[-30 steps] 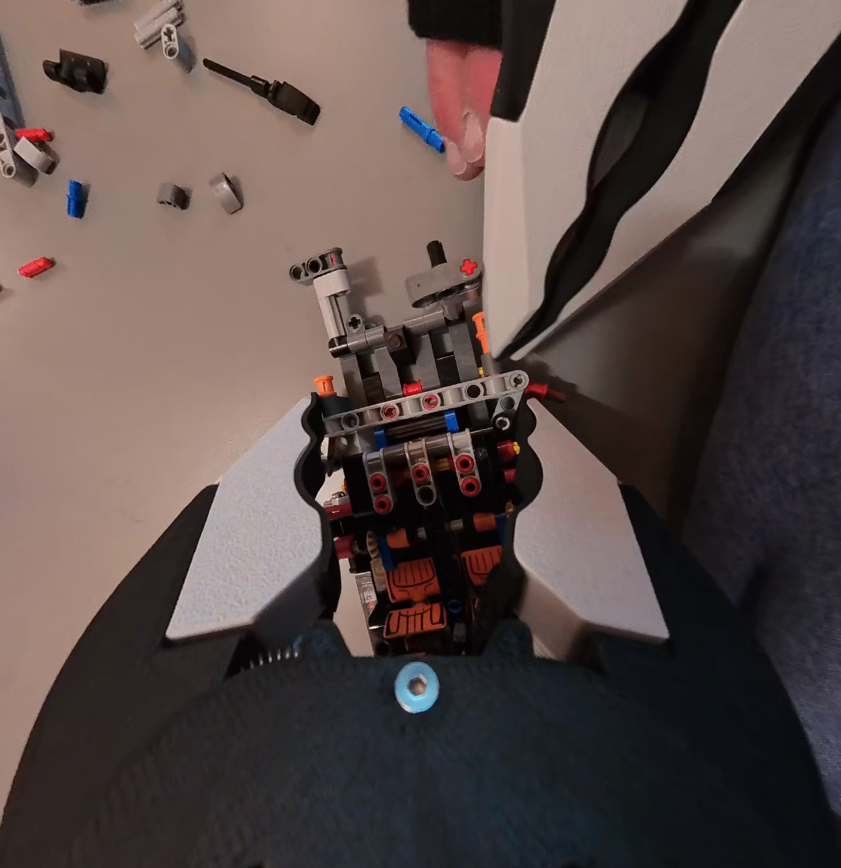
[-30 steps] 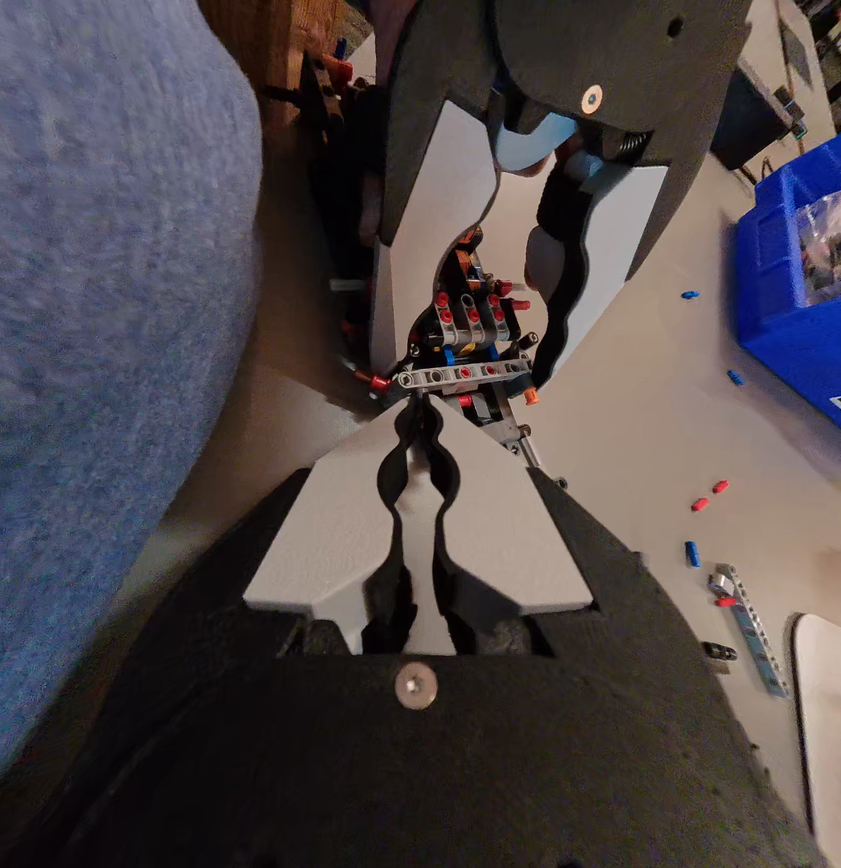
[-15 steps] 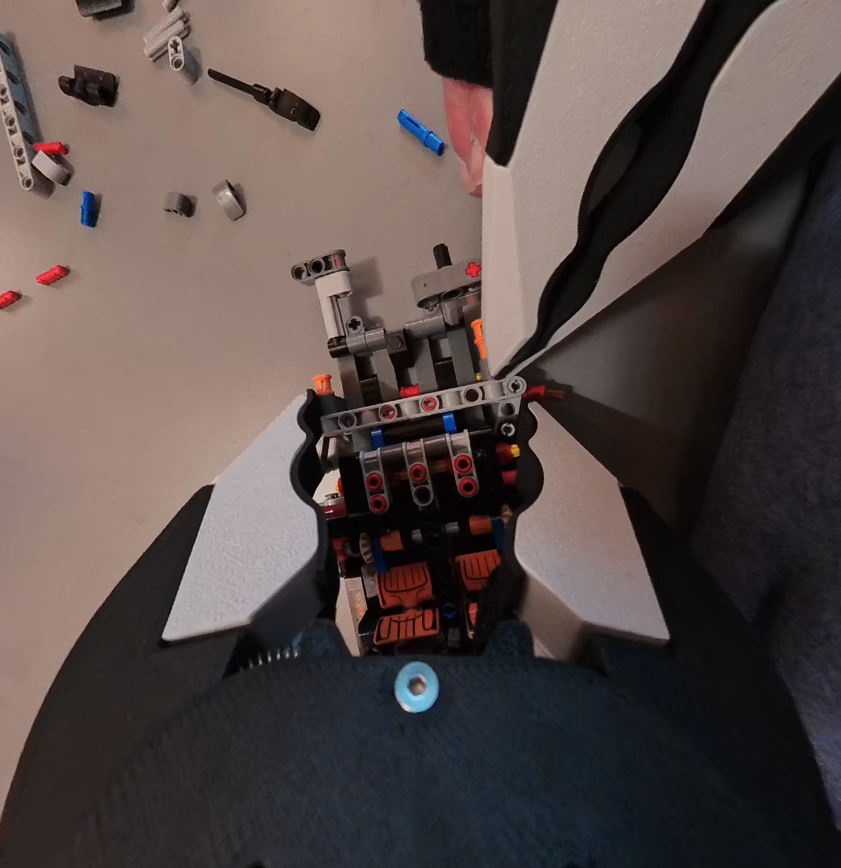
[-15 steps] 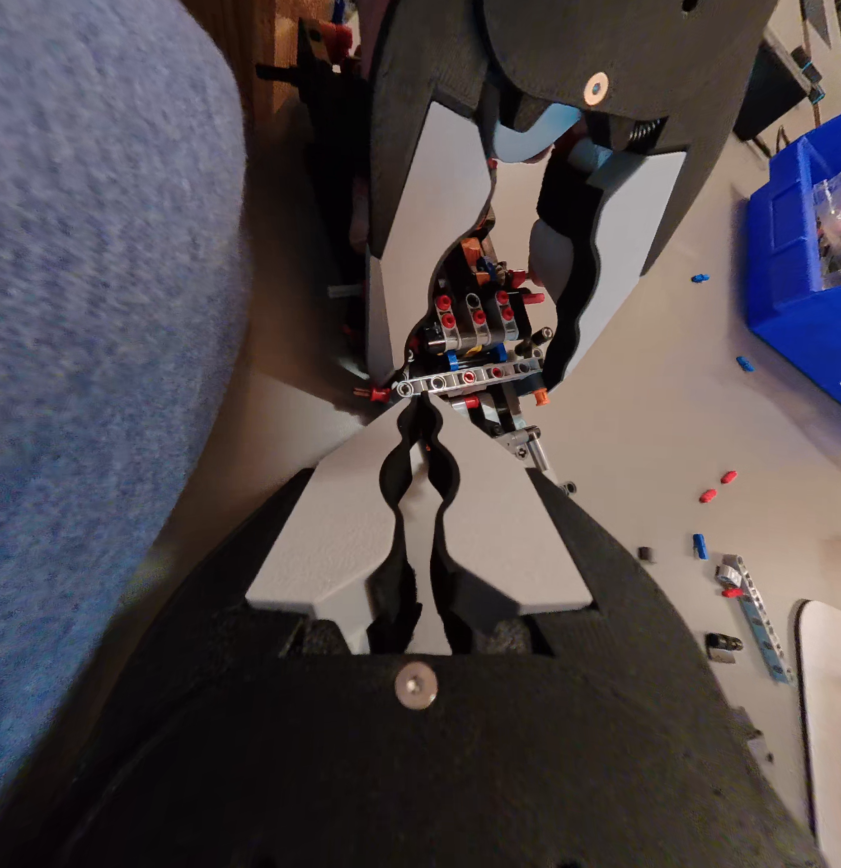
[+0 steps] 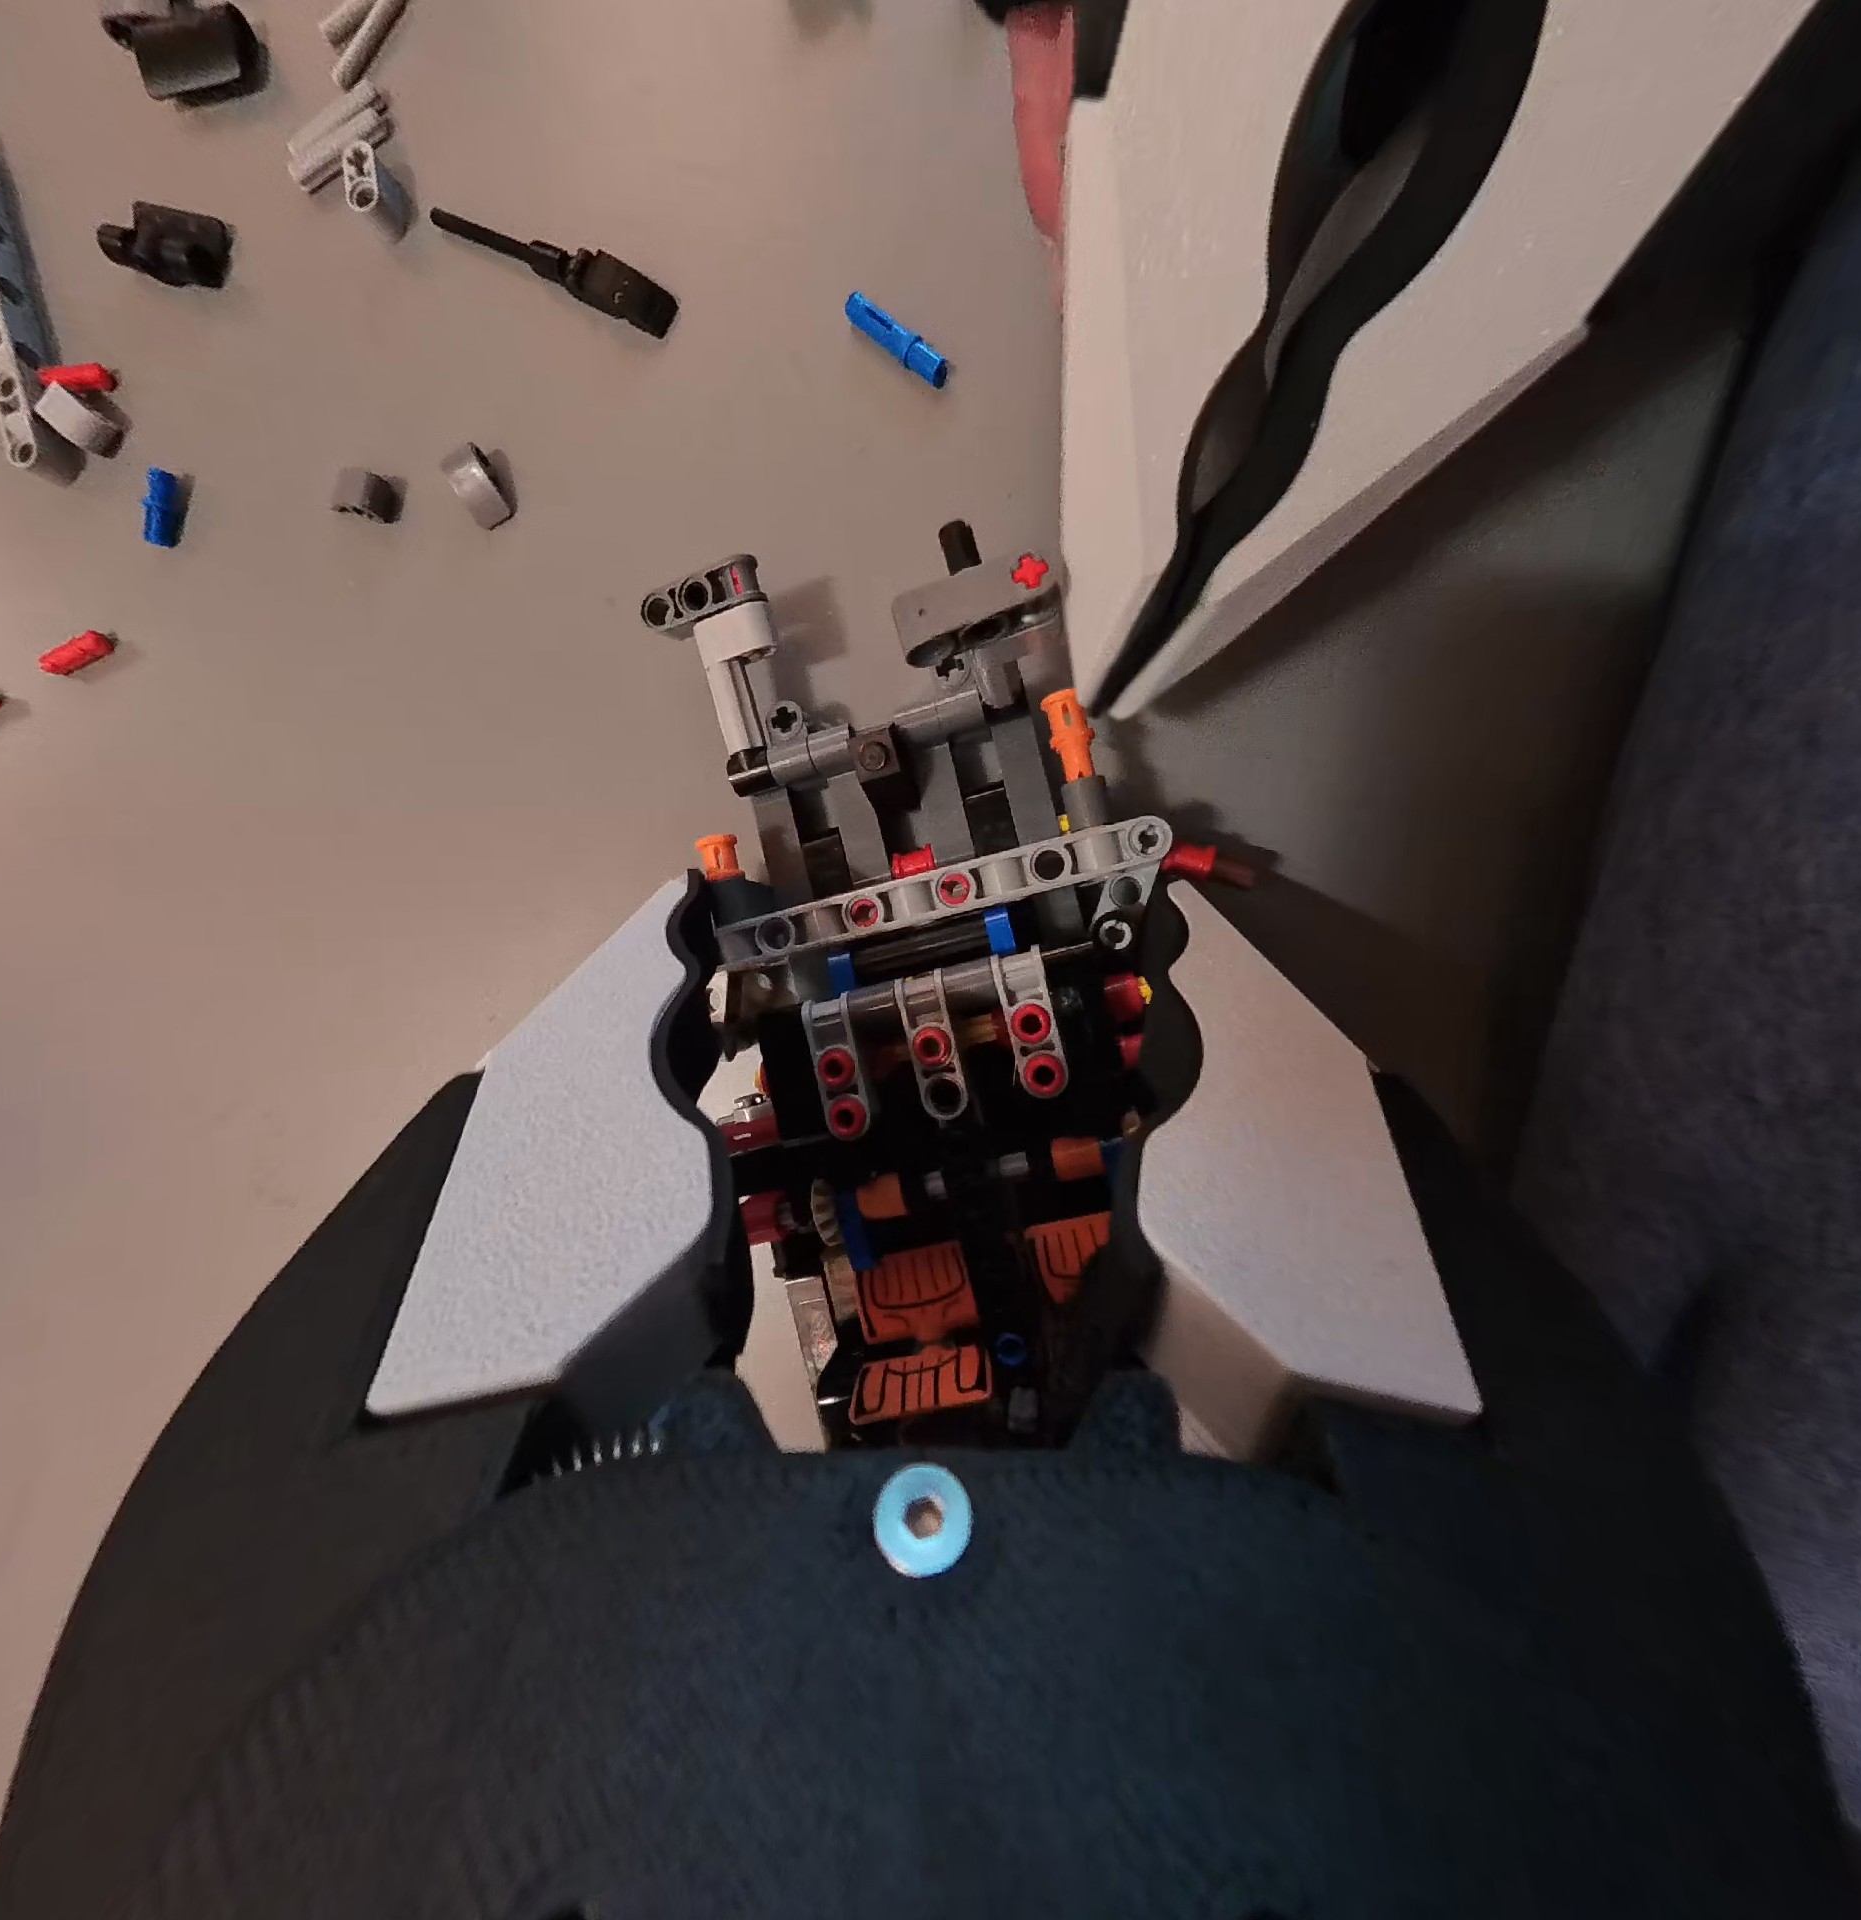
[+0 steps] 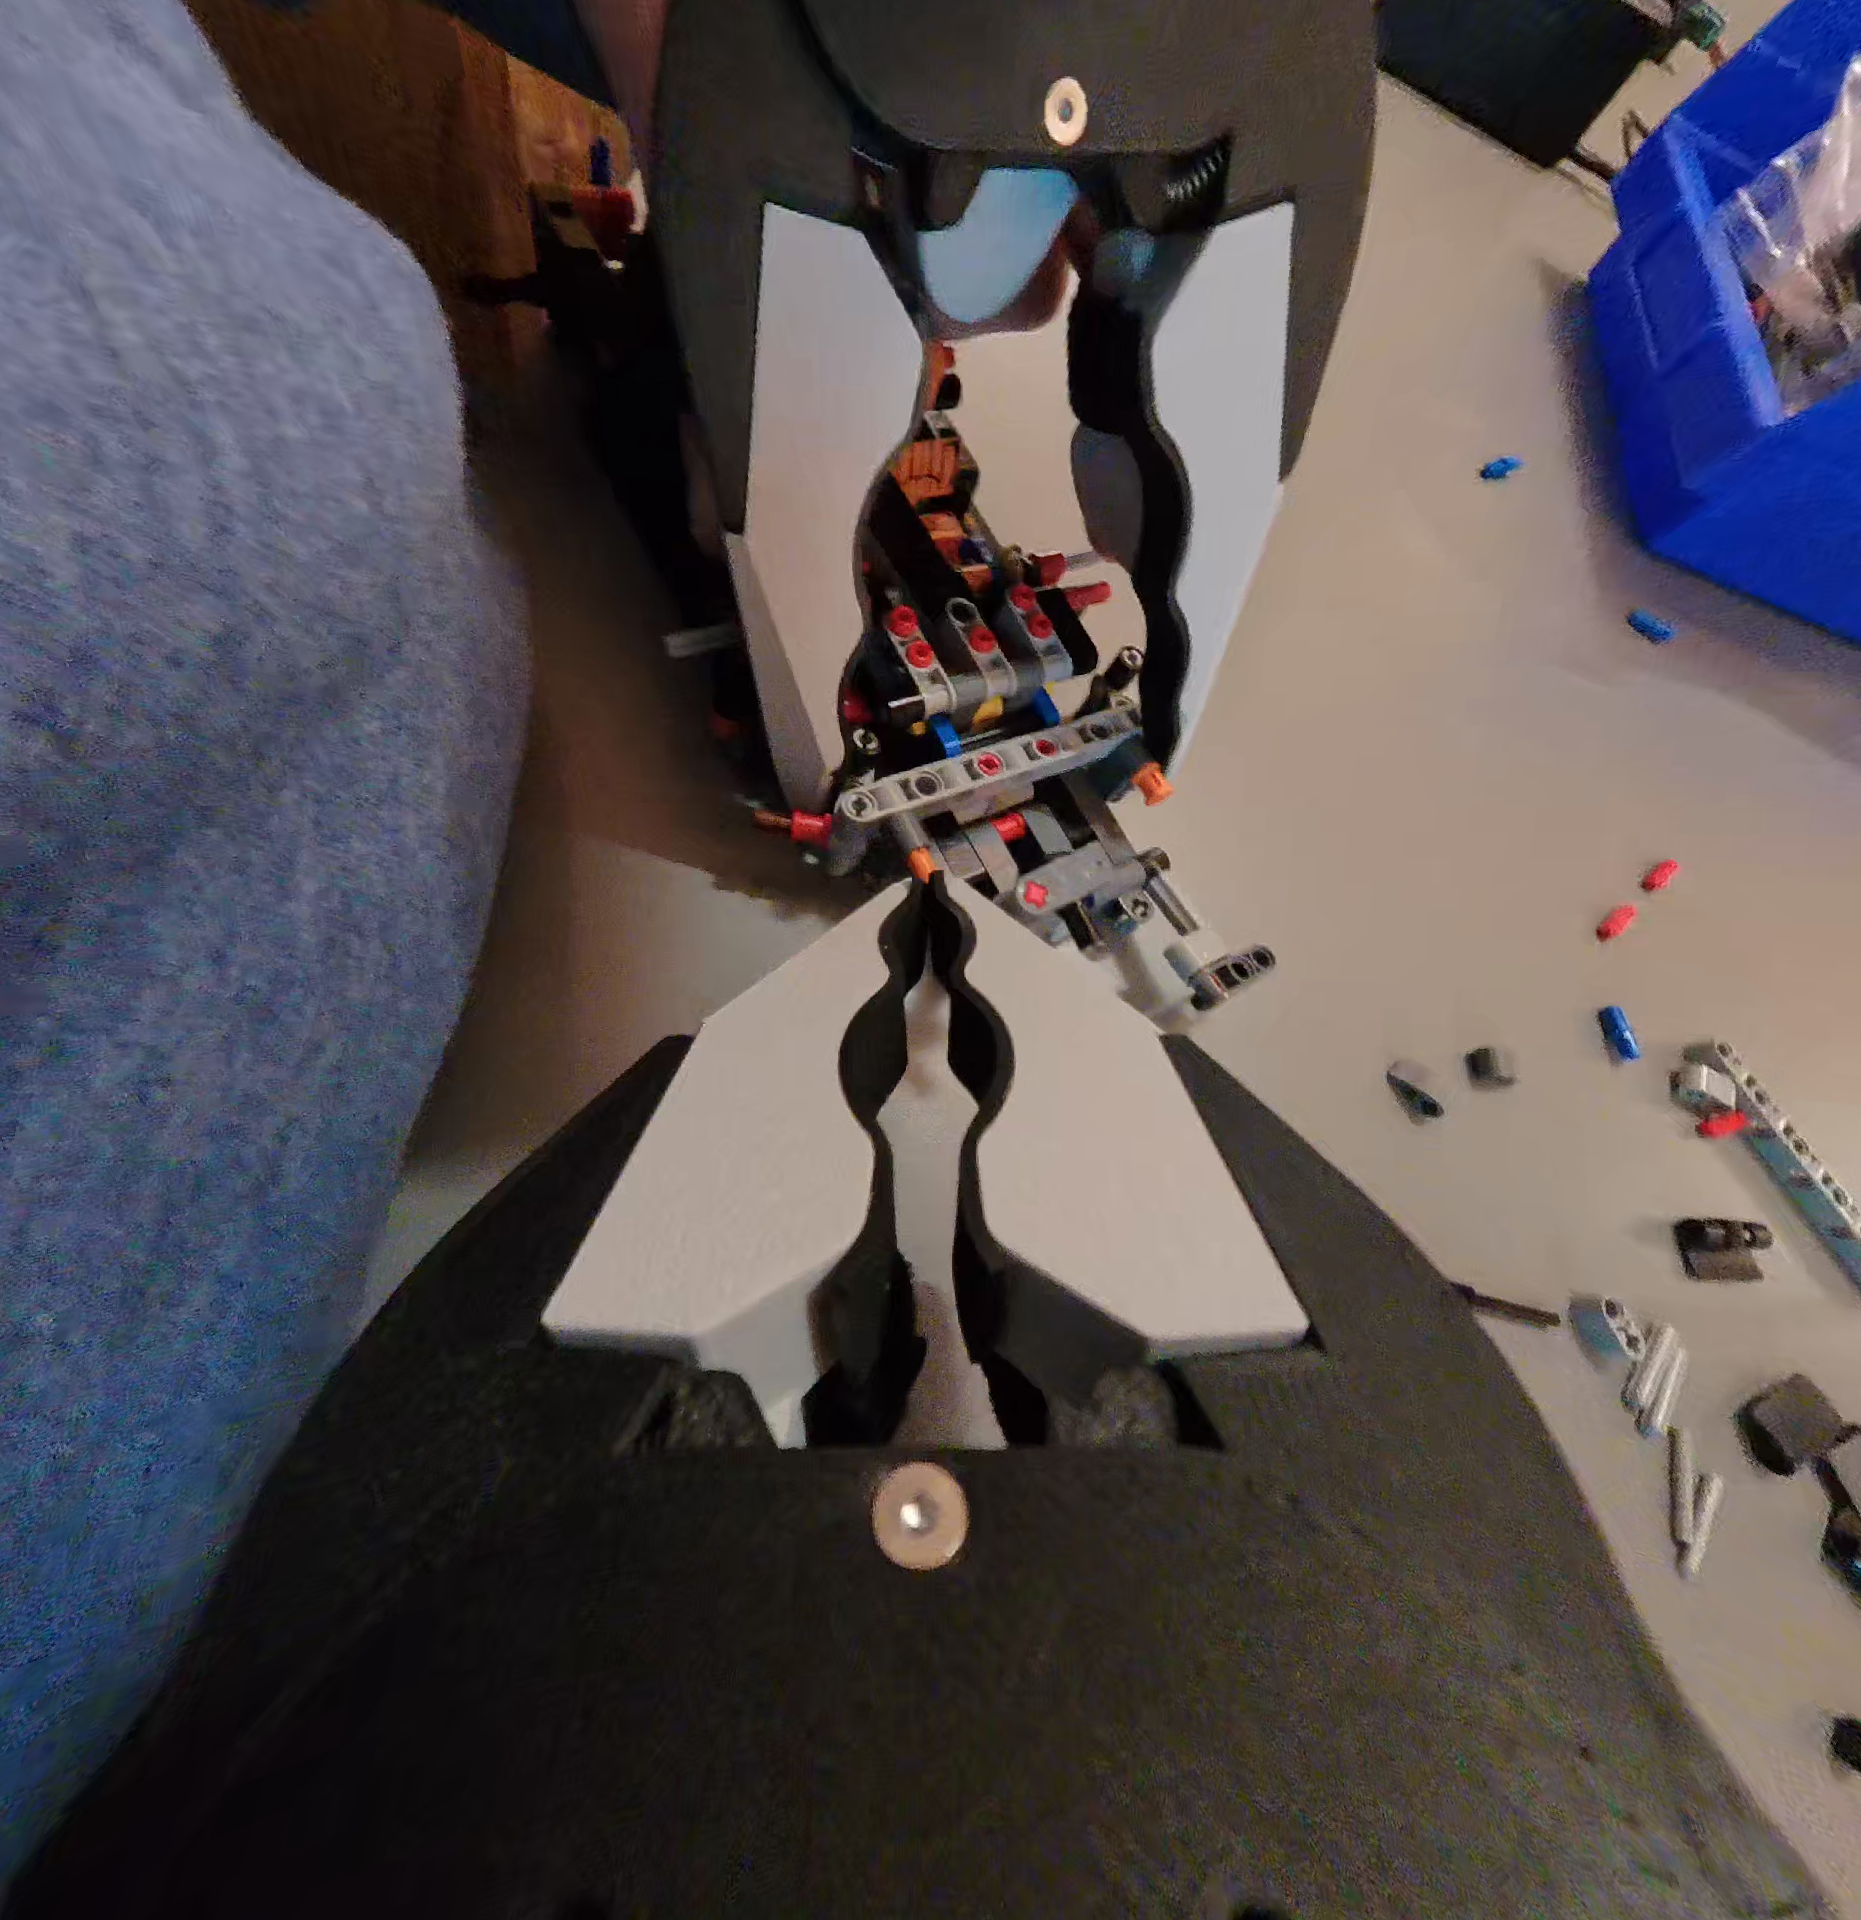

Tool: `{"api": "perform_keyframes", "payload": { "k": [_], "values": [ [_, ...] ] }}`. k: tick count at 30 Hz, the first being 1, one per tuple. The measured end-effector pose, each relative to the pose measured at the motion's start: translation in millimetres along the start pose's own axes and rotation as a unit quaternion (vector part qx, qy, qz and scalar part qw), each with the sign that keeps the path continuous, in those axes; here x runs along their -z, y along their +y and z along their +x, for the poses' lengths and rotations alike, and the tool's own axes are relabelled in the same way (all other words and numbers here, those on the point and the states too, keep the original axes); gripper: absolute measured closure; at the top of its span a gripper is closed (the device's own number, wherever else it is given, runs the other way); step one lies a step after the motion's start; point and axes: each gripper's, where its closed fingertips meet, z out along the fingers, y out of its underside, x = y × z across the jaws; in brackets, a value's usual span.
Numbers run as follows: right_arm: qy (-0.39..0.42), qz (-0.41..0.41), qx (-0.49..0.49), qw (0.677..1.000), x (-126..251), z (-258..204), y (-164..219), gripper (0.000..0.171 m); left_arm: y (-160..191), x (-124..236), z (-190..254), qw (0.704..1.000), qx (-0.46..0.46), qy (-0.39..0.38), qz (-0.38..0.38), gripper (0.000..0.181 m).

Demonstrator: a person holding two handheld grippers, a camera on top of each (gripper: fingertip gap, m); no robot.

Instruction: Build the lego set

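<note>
Your left tongs (image 5: 931, 914) clamp the knobbly plastic lego model (image 5: 936, 1039), right tongs (image 6: 931, 894) pinched closed at its orange pin (image 6: 918, 862), rear hidden.

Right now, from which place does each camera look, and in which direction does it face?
Left wrist view: sits behind the left claw, looks forward and down at the table; its fingers clamp the lego model; a person's finger and the right claw show at the upper right.
Right wrist view: sits behind the right claw, shut at the model's orange pin; faces the left claw head on.
Both share the model, both claws and the loose pieces.
</note>
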Motion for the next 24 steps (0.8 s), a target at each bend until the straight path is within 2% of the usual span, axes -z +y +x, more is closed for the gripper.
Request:
{"api": "perform_keyframes", "payload": {
  "k": [7,11,18,24],
  "values": [
    [-0.015,0.008,-0.044,0.999,1,7,8,0.171,-6,17,-8,0.998,0.059,-0.035,-0.008,0.098],
    [-0.032,0.016,-0.053,0.998,-2,5,8,0.171,-3,18,-18,0.989,0.108,-0.093,-0.049,0.08],
    [-0.047,0.023,-0.07,0.996,-3,3,8,0.171,-3,3,-11,0.983,0.149,-0.088,-0.059,0.091],
    [-0.064,0.03,-0.116,0.991,-1,10,8,0.171,-3,1,-11,0.983,0.155,-0.087,-0.05,0.09]
  ]
}}
